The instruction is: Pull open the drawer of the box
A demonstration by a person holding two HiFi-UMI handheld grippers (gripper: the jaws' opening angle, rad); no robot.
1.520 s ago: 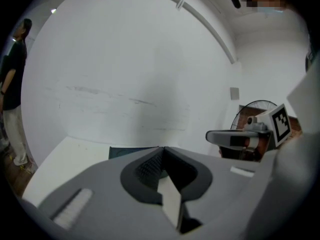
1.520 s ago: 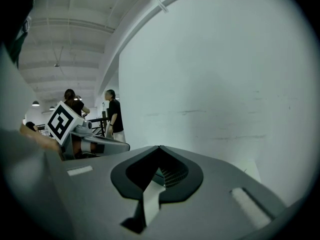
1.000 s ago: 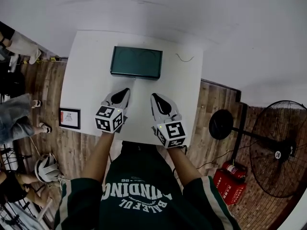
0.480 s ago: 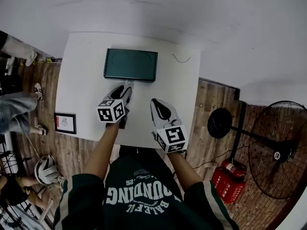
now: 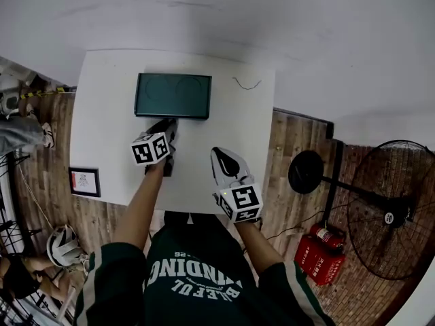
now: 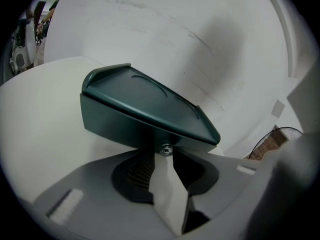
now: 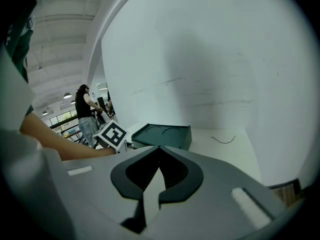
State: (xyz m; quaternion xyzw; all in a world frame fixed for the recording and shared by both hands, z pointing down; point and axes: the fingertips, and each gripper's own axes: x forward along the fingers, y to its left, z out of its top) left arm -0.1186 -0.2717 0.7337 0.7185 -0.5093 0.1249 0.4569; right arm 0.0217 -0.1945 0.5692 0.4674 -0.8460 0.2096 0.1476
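A dark green box (image 5: 172, 95) lies at the back of the white table (image 5: 238, 128). Its front face carries a small metal drawer knob (image 6: 164, 149). My left gripper (image 5: 165, 123) is up against that front face. In the left gripper view the left gripper (image 6: 163, 152) is open, with the knob sitting in the narrow gap between the two tips; I see no pad pressing on it. My right gripper (image 5: 219, 155) hovers over the table's near right part, away from the box (image 7: 165, 135). The right gripper (image 7: 159, 148) is shut and holds nothing.
A thin dark wire (image 5: 246, 83) lies on the table right of the box. On the wooden floor are a framed picture (image 5: 84, 181) at left, a standing fan (image 5: 391, 216) and a red extinguisher (image 5: 319, 253) at right. People stand at the far left.
My left gripper has moved forward from the table's near part to the front of the box. The right gripper has stayed near the front edge.
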